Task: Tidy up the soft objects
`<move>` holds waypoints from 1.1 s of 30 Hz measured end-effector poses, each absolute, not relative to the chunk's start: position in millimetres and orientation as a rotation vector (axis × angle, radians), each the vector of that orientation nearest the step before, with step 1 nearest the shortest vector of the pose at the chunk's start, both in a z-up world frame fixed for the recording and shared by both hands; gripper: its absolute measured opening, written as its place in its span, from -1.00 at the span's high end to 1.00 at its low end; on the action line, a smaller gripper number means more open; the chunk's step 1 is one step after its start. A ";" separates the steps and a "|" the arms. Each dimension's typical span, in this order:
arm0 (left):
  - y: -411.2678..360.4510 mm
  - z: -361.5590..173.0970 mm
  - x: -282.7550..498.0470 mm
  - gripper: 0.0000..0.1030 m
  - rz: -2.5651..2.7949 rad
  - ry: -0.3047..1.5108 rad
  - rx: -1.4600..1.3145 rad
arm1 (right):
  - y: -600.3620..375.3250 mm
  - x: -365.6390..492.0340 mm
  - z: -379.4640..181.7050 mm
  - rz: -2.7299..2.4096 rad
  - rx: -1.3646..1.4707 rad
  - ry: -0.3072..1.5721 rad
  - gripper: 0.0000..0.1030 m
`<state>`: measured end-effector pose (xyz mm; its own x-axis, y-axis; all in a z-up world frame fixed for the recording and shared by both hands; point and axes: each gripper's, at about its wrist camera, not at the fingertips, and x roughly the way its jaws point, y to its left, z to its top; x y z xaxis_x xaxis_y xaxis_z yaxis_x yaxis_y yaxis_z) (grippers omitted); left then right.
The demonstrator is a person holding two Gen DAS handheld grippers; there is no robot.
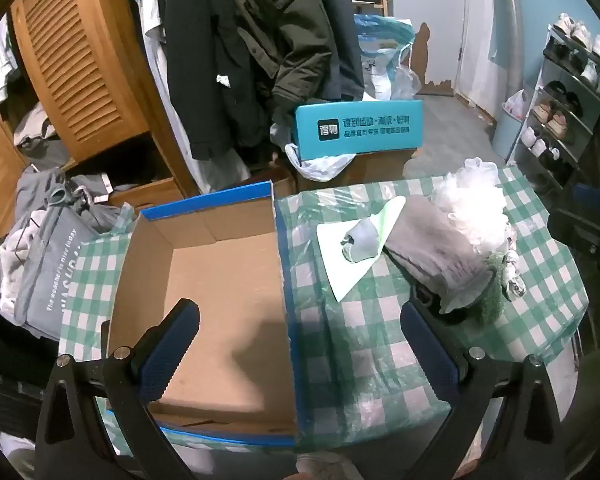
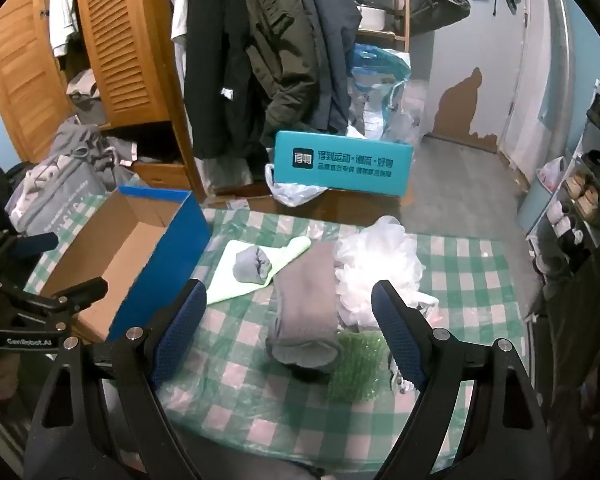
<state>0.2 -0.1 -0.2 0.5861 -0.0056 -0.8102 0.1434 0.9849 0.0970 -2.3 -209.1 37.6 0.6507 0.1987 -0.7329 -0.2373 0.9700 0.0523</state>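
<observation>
Grippers tilt downward, spread and empty: left gripper (image 1: 300,320) over cardboard box (image 1: 220,264), right gripper (image 2: 288,300) above grey sock (image 2: 306,300).

The box (image 1: 216,280) stands open-topped with nothing inside, so its whole floor is free from above; its blue wall (image 2: 168,264) rises between that floor and the cloth pile and would block a low sideways pass. To the right of the wall the soft things crowd together: sock ball (image 2: 252,265) on the pale cloth (image 2: 240,280), grey roll (image 2: 306,312) touching the white puff (image 2: 376,268) and green mesh (image 2: 354,364). Bare tablecloth (image 2: 236,412) lies open at the near edge and on the far right (image 2: 472,280).
</observation>
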 end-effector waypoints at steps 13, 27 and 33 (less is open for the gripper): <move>3.9 3.6 1.6 -0.97 -0.078 0.923 0.149 | -209.0 2.6 32.9 0.249 -0.056 0.847 -0.62; 3.8 1.7 0.4 -0.97 -0.077 0.922 0.146 | -207.4 -2.5 31.9 0.244 -0.063 0.848 -0.62; 3.8 1.2 -0.9 -0.97 -0.076 0.923 0.145 | -207.6 -1.3 33.4 0.247 -0.061 0.851 -0.62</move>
<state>-0.9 3.8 1.2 0.6020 -0.0034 -0.7985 0.1279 0.9875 0.0922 -1.3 -207.6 33.4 0.6325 0.1916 -0.7505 -0.2403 0.9696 0.0450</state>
